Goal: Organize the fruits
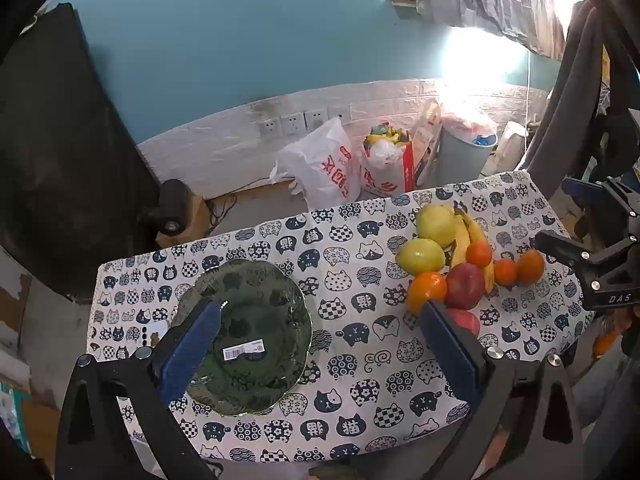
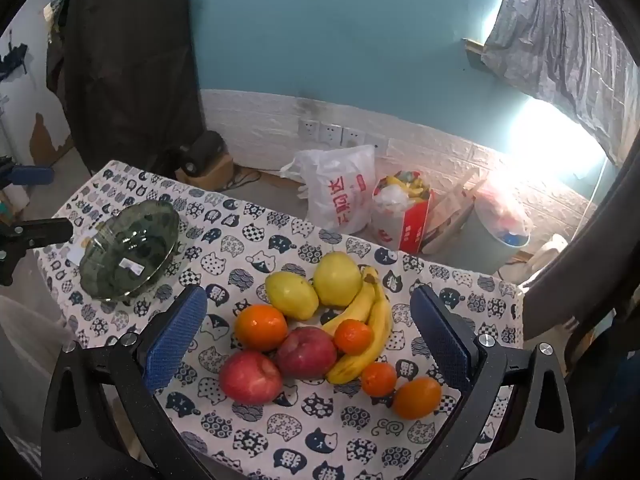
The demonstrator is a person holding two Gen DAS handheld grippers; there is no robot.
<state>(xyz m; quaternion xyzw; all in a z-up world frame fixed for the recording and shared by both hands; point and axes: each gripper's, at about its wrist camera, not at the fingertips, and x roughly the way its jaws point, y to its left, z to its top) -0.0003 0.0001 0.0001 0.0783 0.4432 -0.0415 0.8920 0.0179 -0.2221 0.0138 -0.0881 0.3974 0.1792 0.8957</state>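
A dark green glass plate (image 1: 244, 336) (image 2: 128, 248) lies empty on the left of the cat-print tablecloth (image 1: 360, 360). On the right is a heap of fruit: two red apples (image 2: 250, 376), several oranges (image 2: 260, 328), two yellow-green pears (image 2: 291, 294) and a bunch of bananas (image 2: 368, 328). My left gripper (image 1: 320, 344) hovers open, its left finger over the plate and its right finger in front of an apple (image 1: 464, 286). Above the fruit heap my right gripper (image 2: 308, 336) is wide open, holding nothing.
The table's far edge drops to the floor, where a white plastic bag (image 1: 324, 168), a red-and-white bag (image 1: 388, 164) and a grey bin (image 1: 468, 152) stand by the wall. A dark cloth (image 2: 128, 60) hangs at the back left. Bright window glare fills the back right.
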